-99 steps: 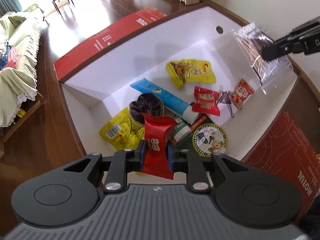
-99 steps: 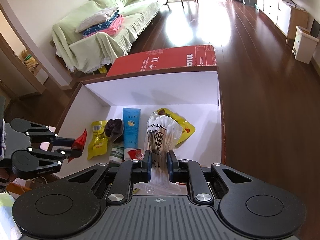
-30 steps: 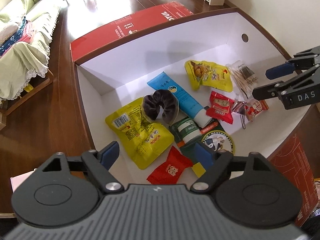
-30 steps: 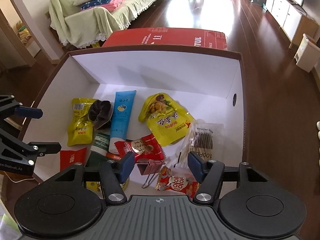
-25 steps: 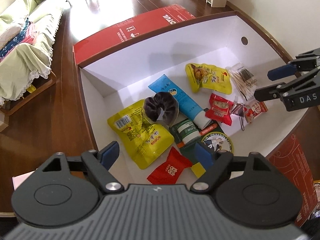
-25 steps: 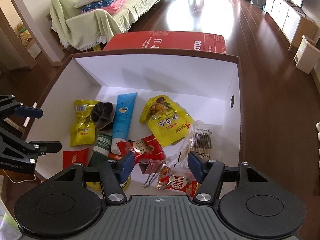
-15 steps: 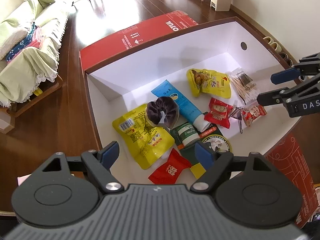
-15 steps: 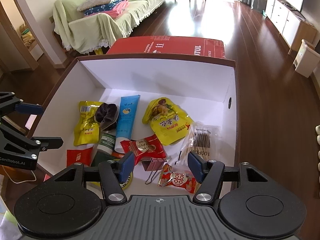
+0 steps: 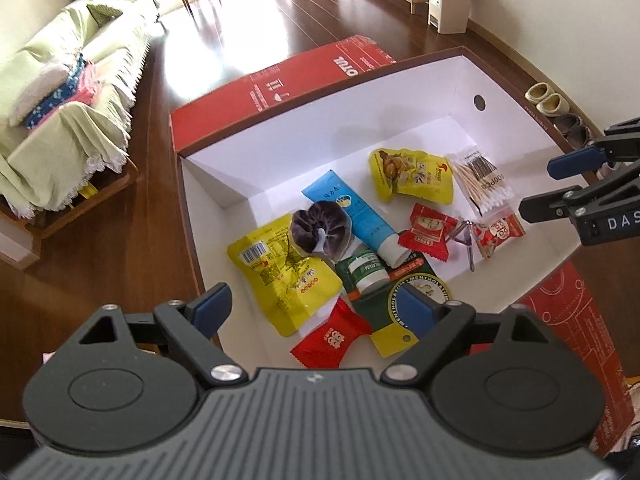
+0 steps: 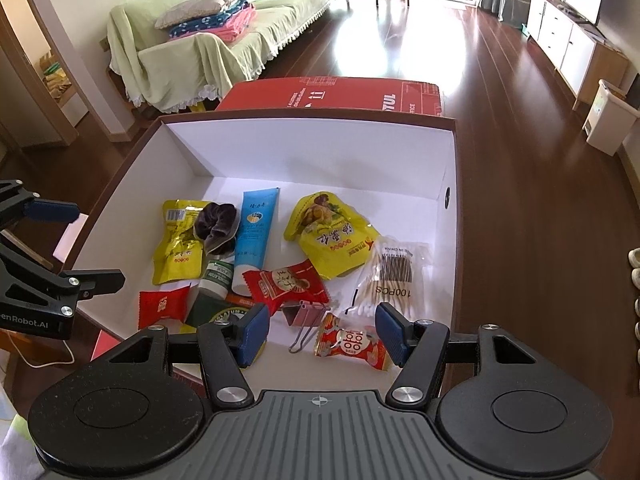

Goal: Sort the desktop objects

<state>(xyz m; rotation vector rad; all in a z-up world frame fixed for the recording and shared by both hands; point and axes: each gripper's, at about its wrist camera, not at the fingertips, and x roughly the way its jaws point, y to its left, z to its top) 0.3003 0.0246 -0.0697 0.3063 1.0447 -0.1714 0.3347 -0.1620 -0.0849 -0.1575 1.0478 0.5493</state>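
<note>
Both tongs hang above the near rim of the cardboard box [image 10: 308, 152], and both are empty. The left gripper [image 9: 316, 310] has its blue pads spread wide with nothing between them; the right gripper [image 10: 320, 334] is spread just as wide, holding nothing.

Everything sorted so far lies on the white floor of the box. Right under the left tongs sits the red candy [image 9: 332, 336], touching the lower edge of the yellow snack pouch [image 9: 286, 272]. Ahead of that, the dark scrunchie [image 9: 320, 234] rests partly on the pouch and against the blue tube [image 9: 352, 210]. Between the right tongs' pads lie the small red-and-white packet [image 10: 352, 344] and the pink binder clip [image 10: 302, 316], with the cotton swab bag [image 10: 394, 276] just ahead on the right and the big yellow pouch [image 10: 332, 240] beyond, to its left.

My read: this is the gap between drops, with the next piece to be fetched from outside the box. No remaining desktop items show in either view, so how much is left I cannot tell.

To do it well, lift both tongs straight up clear of the rim before swinging away, so a pad doesn't snag the box wall. Keep the two tools apart; they sit close over the same edge. Leave the jaws wide for the next pickup, and aim later drops at the bare far floor rather than the crowded near corner.
</note>
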